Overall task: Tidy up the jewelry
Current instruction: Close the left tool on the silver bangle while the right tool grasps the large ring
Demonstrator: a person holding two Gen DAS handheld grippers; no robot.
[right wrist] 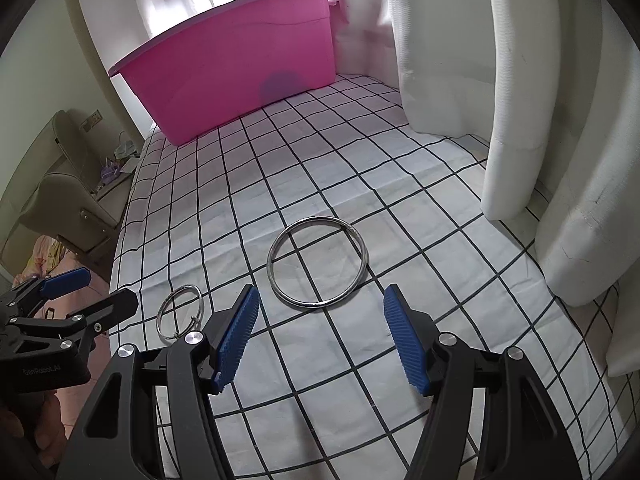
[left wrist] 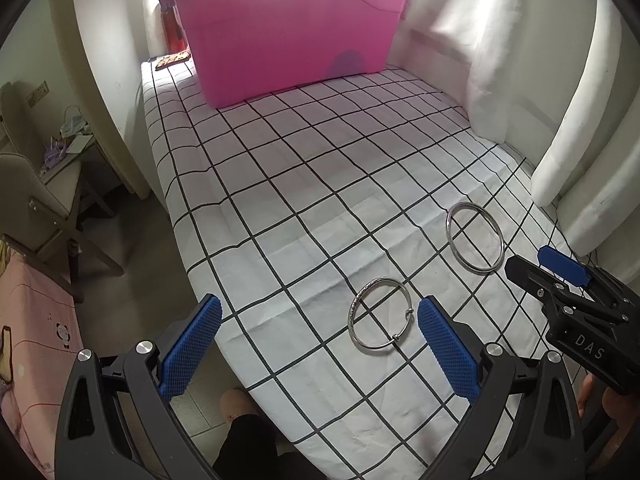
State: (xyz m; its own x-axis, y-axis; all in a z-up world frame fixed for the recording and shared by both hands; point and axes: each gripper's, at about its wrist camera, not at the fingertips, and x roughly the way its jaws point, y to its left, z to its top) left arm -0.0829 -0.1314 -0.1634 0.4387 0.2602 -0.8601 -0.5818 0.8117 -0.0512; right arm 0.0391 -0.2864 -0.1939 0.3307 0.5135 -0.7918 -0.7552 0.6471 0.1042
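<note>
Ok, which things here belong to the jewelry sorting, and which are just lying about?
Job:
- plain bangle
- clasped bangle
- left gripper, open
- right gripper, open
- pink bin, possibly

Lying about:
- checked cloth
- white curtain
- chair

Pink bin (left wrist: 288,36): interior not visible in either view; only the outer walls and rim show. A dark patch shows through its front wall; the cause cannot be determined. Red object (left wrist: 173,28) behind the bin: mostly hidden, identity unclear. Flat patterned item (left wrist: 173,60) beside the bin: too small to identify. Clutter on the side desk (left wrist: 68,140): indistinct. Right gripper (left wrist: 548,266) in the left wrist view: one finger hidden behind the other. Person's leg (left wrist: 248,436): cut off by the bottom edge.
</note>
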